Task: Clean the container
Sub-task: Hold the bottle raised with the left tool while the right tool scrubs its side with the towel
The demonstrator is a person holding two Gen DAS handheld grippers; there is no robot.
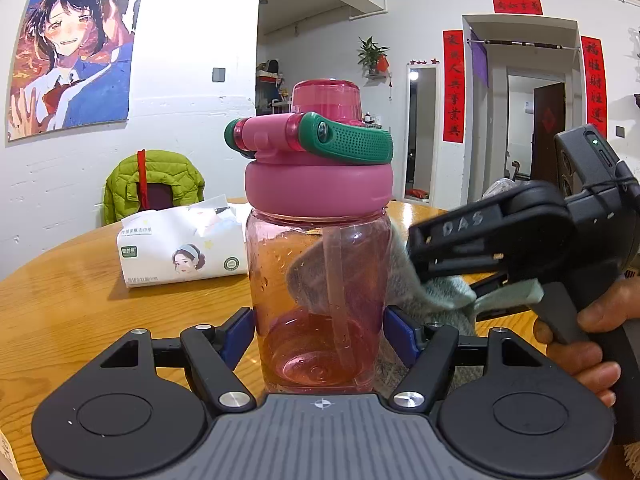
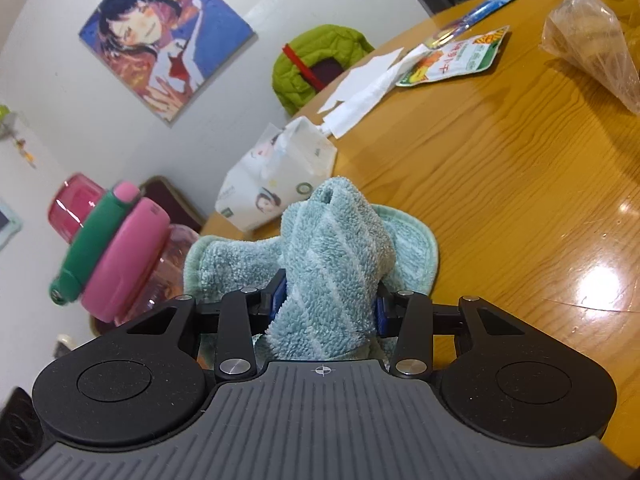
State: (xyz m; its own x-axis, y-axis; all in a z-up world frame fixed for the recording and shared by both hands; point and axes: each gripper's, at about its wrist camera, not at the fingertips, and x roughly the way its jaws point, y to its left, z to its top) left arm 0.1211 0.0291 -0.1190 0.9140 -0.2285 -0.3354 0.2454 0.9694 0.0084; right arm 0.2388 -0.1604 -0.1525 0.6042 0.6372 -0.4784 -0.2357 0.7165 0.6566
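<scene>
On the wooden bench (image 1: 80,288), pink bottle (image 1: 318,280) stands upright, lid on, left tongs (image 1: 320,334) clamped on its lower body, likely to steady it against wiping pressure. Right tongs (image 2: 330,302) pinch a bunched teal cloth (image 2: 332,248), pressed to bottle's right side wall, so outside wipe looks underway. Tissue pack (image 1: 180,248) sits behind, apart.

Upright pink translucent bottle (image 1: 318,280) on wooden table, pink lid with green handle, teal terry cloth (image 2: 332,256) against its side
</scene>
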